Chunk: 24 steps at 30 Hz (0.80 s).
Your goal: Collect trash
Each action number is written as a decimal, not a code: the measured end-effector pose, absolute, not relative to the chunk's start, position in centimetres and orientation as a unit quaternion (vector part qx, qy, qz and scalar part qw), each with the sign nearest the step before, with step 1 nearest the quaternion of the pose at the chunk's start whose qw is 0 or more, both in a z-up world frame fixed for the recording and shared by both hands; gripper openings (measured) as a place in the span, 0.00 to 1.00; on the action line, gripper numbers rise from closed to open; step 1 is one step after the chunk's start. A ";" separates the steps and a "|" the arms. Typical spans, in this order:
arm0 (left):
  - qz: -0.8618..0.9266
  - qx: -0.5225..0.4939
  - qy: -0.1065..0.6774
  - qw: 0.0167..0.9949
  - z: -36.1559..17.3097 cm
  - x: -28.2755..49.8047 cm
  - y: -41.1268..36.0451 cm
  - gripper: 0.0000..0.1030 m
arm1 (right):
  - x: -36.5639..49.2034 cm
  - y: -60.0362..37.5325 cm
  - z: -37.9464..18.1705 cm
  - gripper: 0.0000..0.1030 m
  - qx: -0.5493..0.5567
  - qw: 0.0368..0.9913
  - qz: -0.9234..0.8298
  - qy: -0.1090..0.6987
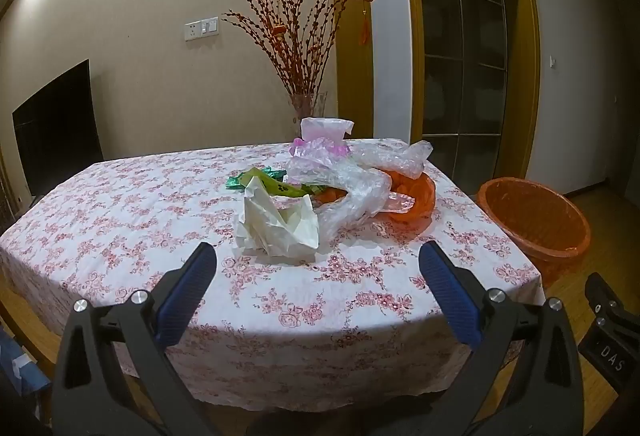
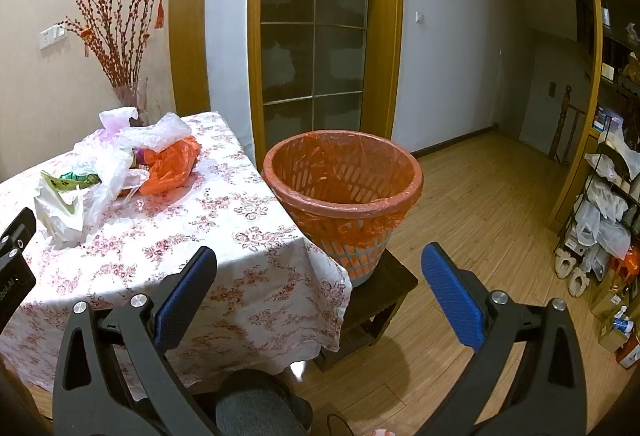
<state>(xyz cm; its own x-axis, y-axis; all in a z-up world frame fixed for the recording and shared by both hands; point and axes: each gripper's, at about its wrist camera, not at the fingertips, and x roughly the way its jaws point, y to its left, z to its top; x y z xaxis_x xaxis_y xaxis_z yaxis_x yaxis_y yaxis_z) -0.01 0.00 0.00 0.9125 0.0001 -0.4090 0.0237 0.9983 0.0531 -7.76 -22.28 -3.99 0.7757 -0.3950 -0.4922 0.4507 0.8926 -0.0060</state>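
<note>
Floral cloth (image 1: pixel 160 203) covers table; wood floor (image 2: pixel 480 187) beside.

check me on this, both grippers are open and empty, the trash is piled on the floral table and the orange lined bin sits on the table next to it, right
Not quite. The bin is off the table, standing on a dark wooden stool beside it, as the right wrist view shows. The rest holds: left gripper and right gripper open and empty, trash pile on the table.

A white tablecloth (image 1: pixel 160 203) printed with pink-red roses fills the middle of the left wrist view. At its centre lie a cream paper bag (image 1: pixel 280 224), green wrapper (image 1: pixel 240 180), clear film (image 1: pixel 352 187) and orange bag (image 1: pixel 416 199). At right, an orange-lined grey basket (image 2: pixel 344 195). Both grippers carry blue pads (image 1: pixel 188 292) on black frames.
</note>
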 end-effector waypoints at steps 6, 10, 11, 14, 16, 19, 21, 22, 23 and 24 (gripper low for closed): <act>-0.007 0.028 0.209 0.978 0.0 0.0 -0.1 0.96 | -7.7 -22.3 -4.0 0.98 0.056 0.940 -0.225 0.249; -0.006 0.028 0.209 0.977 0.0 0.0 0.0 0.96 | -7.8 -22.3 -3.9 0.98 0.057 0.941 -0.225 0.248; -0.006 0.027 0.209 0.977 0.0 0.0 0.0 0.96 | -7.8 -22.3 -3.9 0.98 0.057 0.941 -0.225 0.248; -0.006 0.027 0.209 0.978 0.0 0.0 0.0 0.96 | -7.8 -22.3 -3.8 0.98 0.057 0.941 -0.225 0.248; -0.006 0.027 0.209 0.978 0.0 0.0 0.0 0.96 | -7.9 -22.4 -3.8 0.98 0.056 0.941 -0.225 0.247; -0.006 0.027 0.209 0.978 0.0 0.0 0.0 0.96 | -7.9 -22.4 -3.8 0.98 0.056 0.941 -0.225 0.247; -0.006 0.028 0.209 0.977 0.0 0.0 0.0 0.96 | -7.9 -22.4 -3.7 0.98 0.057 0.941 -0.225 0.247; -0.006 0.027 0.209 0.977 0.0 0.0 0.0 0.96 | -7.9 -22.5 -3.7 0.98 0.057 0.941 -0.225 0.247; -0.006 0.027 0.209 0.977 0.0 0.0 0.0 0.96 | -7.9 -22.5 -3.7 0.98 0.057 0.941 -0.225 0.247; -0.006 0.027 0.209 0.978 0.0 0.0 0.0 0.96 | -7.9 -22.5 -3.7 0.98 0.057 0.941 -0.225 0.247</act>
